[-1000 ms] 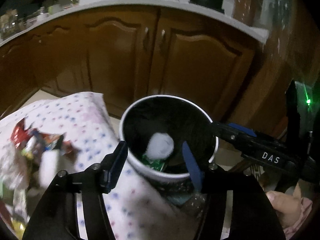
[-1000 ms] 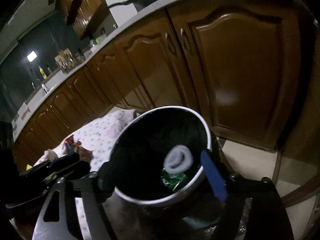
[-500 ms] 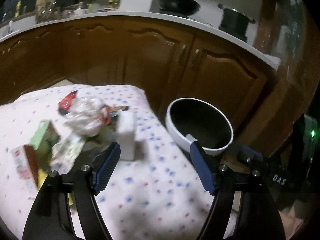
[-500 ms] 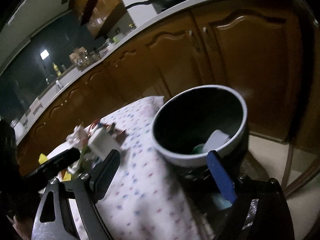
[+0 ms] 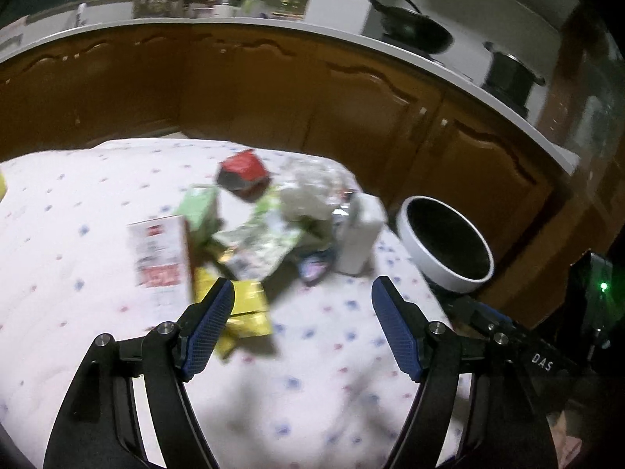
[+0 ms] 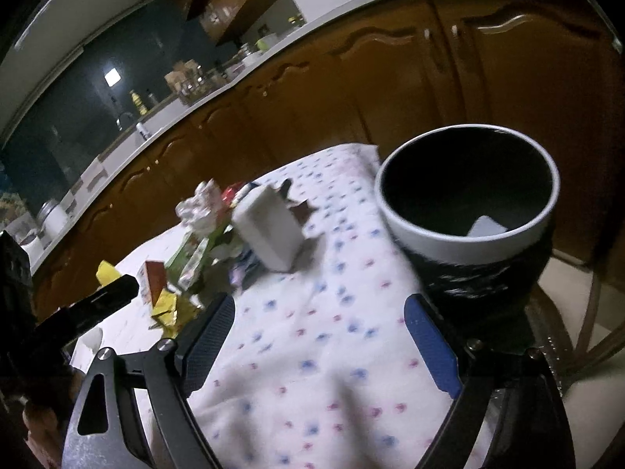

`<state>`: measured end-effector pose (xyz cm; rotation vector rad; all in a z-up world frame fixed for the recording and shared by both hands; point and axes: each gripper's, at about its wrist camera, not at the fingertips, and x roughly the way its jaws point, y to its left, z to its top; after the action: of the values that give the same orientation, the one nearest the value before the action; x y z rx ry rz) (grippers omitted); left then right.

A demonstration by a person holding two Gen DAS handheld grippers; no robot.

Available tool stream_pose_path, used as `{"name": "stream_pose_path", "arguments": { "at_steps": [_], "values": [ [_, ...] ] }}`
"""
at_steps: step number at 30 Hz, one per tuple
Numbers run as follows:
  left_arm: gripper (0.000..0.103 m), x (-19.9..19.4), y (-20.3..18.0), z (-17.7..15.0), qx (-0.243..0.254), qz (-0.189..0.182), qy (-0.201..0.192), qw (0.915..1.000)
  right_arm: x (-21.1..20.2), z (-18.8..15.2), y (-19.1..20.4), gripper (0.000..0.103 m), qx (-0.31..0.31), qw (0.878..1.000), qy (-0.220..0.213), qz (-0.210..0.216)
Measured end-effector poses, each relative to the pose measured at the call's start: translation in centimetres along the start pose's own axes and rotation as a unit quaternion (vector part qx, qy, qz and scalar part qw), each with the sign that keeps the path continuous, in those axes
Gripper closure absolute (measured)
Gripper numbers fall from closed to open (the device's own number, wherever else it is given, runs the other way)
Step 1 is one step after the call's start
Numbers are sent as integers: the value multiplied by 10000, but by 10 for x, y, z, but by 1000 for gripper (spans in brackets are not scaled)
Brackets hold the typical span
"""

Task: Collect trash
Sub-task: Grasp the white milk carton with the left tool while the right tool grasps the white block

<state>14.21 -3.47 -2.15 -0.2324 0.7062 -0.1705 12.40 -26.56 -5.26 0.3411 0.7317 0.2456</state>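
A pile of trash lies on the dotted white tablecloth (image 5: 312, 371): a red-and-white carton (image 5: 160, 252), a green box (image 5: 199, 211), a yellow wrapper (image 5: 244, 312), a red packet (image 5: 244, 174), crumpled plastic (image 5: 304, 195) and a white box (image 5: 357, 234). The white-rimmed bin (image 5: 445, 250) with a black liner stands at the table's right edge; a white scrap shows inside it in the right wrist view (image 6: 486, 226). My left gripper (image 5: 302, 330) is open and empty, just short of the pile. My right gripper (image 6: 320, 348) is open and empty above the cloth, left of the bin (image 6: 468, 230).
Brown kitchen cabinets (image 5: 351, 105) run behind the table under a white counter with a wok (image 5: 414, 33) and a pot (image 5: 508, 74). The right gripper's body (image 5: 519, 344) shows at the left view's lower right. A chair frame (image 6: 586, 336) stands below the bin.
Both grippers have pulled back from the bin and swung left toward the trash pile. The bin has shifted to the right of both views, and the pile now lies ahead of the left gripper.
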Motion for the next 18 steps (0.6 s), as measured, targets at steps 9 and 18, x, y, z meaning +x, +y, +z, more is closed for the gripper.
{"name": "stream_pose_path", "arguments": {
  "at_steps": [9, 18],
  "values": [
    [29, -7, 54, -5, -499, 394, 34, 9980, 21, -9, 29, 13, -312, 9994, 149, 60],
    [29, 8, 89, -10, -917, 586, 270, 9937, 47, -11, 44, 14, -507, 9984, 239, -38]
  ]
}}
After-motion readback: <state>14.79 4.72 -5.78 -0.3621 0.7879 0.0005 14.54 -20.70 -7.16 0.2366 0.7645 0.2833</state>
